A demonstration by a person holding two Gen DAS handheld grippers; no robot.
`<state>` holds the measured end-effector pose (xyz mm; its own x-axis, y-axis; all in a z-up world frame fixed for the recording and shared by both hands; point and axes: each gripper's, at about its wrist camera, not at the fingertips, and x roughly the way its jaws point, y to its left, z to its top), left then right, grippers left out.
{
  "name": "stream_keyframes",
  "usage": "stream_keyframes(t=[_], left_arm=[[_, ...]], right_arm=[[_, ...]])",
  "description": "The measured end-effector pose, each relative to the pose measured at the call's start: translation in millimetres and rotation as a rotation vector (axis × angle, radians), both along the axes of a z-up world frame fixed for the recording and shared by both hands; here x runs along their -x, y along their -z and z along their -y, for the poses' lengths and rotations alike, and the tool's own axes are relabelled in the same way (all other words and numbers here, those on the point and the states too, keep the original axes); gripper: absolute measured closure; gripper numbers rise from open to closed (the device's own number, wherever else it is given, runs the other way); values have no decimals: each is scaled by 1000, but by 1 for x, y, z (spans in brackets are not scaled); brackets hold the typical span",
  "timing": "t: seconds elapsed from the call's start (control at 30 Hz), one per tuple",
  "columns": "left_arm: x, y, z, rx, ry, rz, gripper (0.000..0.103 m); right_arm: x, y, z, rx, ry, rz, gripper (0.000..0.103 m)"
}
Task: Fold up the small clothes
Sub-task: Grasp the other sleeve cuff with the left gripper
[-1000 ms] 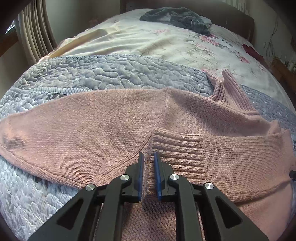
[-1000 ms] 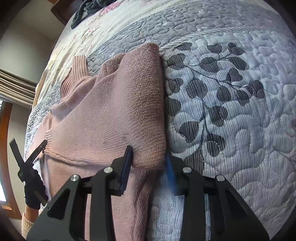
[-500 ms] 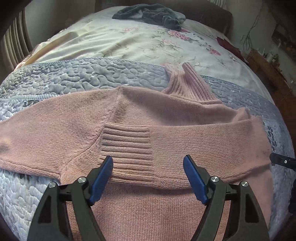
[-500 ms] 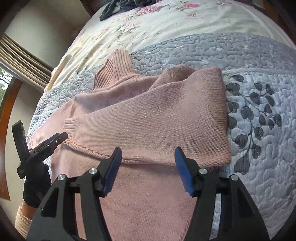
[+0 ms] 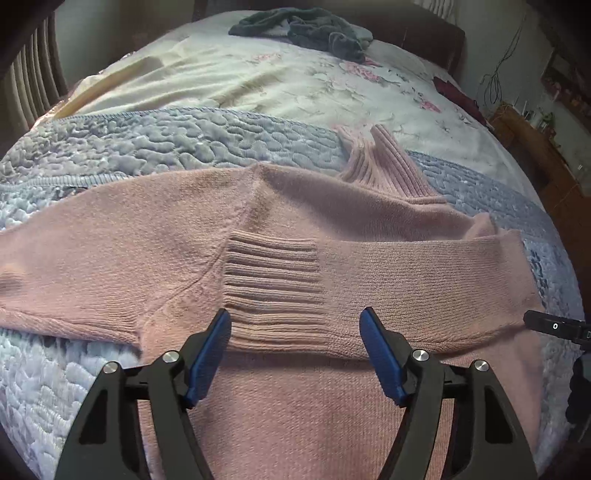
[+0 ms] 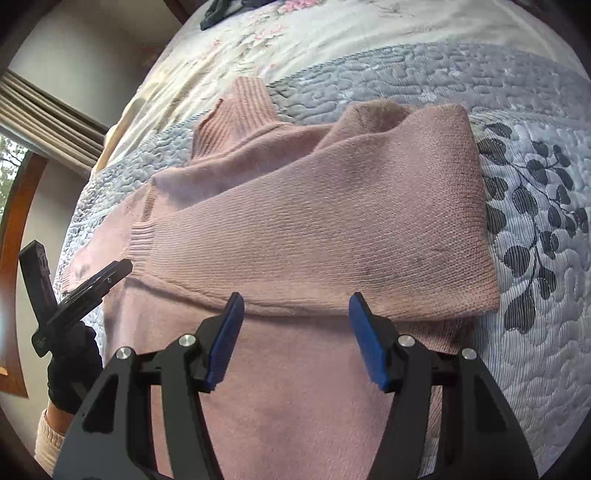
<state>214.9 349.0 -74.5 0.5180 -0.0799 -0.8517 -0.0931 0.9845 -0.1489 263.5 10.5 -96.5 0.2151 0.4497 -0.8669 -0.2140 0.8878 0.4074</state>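
One bed (image 5: pixel 258 85) fills both views, spread with a floral sheet at the far end and a grey-blue quilt (image 5: pixel 155 144) nearer, the quilt printed with dark leaves on the right side (image 6: pixel 535 229). On the quilt lies the pink sweater (image 5: pixel 295 406), flat, its ribbed collar (image 5: pixel 384 162) pointing toward the head of the bed. One sleeve (image 6: pixel 332 236) is folded across the chest, its ribbed cuff (image 5: pixel 273 284) resting near the middle of the body; the other sleeve (image 5: pixel 92 251) stretches out flat to the left. A heap of dark clothes (image 5: pixel 306 29) sits at the far end of the bed (well apart from the sweater), and a dark red cloth (image 5: pixel 454 92) lies at the bed's right edge.

The left gripper (image 5: pixel 295 350) hovers above the sweater just below the cuff, its blue pads spread wide and holding nothing. The right gripper (image 6: pixel 295 336) hangs likewise over the lower edge of the folded sleeve, fingers wide apart and empty. In the right view a gloved hand (image 6: pixel 70 373) grips the left tool at the sweater's left side.
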Motion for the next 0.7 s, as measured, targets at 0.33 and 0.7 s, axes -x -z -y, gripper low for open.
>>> stream_keyframes(t=[0.33,0.7], left_arm=[[99,-6,-204,49,-358,-30,30],[127,3,-367,289,-660,134,30]], right_arm=[[65,-3,-98,-15,-270,-44,42],[84,37,-153,48,-329,-60,42]])
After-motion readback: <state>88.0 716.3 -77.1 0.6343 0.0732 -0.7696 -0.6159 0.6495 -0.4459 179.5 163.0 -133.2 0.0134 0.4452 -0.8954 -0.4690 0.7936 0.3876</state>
